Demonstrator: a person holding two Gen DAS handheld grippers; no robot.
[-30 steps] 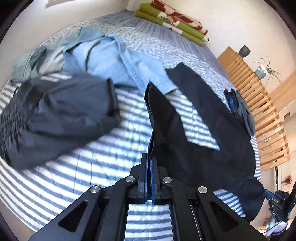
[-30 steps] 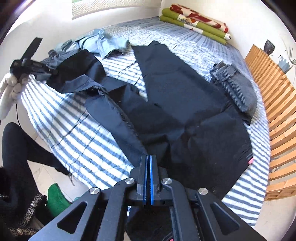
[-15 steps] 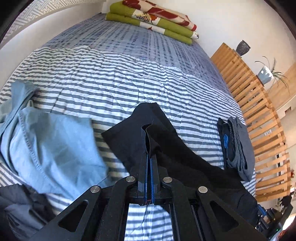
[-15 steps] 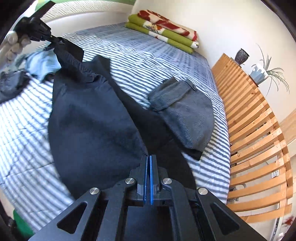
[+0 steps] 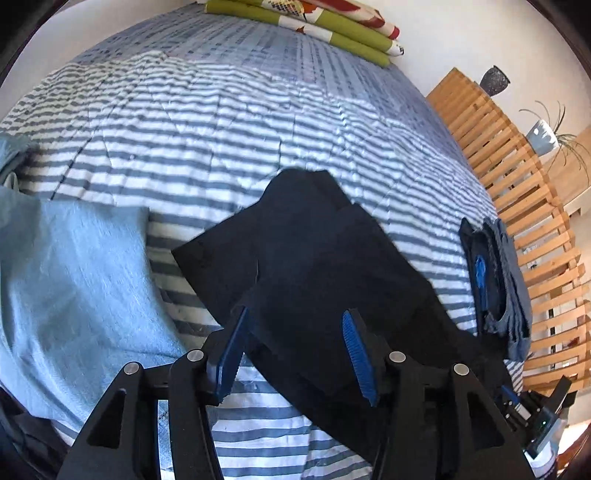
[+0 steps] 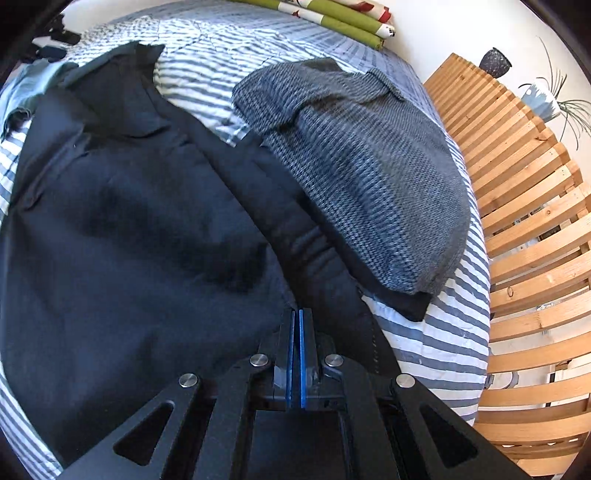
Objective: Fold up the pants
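No brand tags, labels or readable writing anywhere on the clothes, so nothing to report there.

Your black pants (image 5: 317,258) are lying on the striped bedspread (image 5: 258,122). In your left wrist view the leg ends point away from you toward the head of the bed, with the long axis running diagonally from the far hems down to the lower right. The two leg ends sit stacked but a bit offset, so you can see one hem edge poking past the other. In the right wrist view the same pants (image 6: 129,240) spread across most of the left side, with the hems at the far upper left and the length coming back toward your gripper.

Your left gripper (image 5: 295,332) is wide open, blue pads spread apart over the near leg edge, gripping nothing. Whether the tips touch the cloth, I can't tell.

Your right gripper (image 6: 296,325) is pinched tight, pads pressed together on a bunched fold of the black pants, right at the gathered band that runs along beside the grey knit garment (image 6: 362,166). That grey piece is folded and overlaps the pants' edge.

A light blue garment (image 5: 70,288) lies just left of the pants. Folded green and red bedding (image 5: 325,26) sits at the far end, and wooden slats (image 6: 524,221) run along the right.
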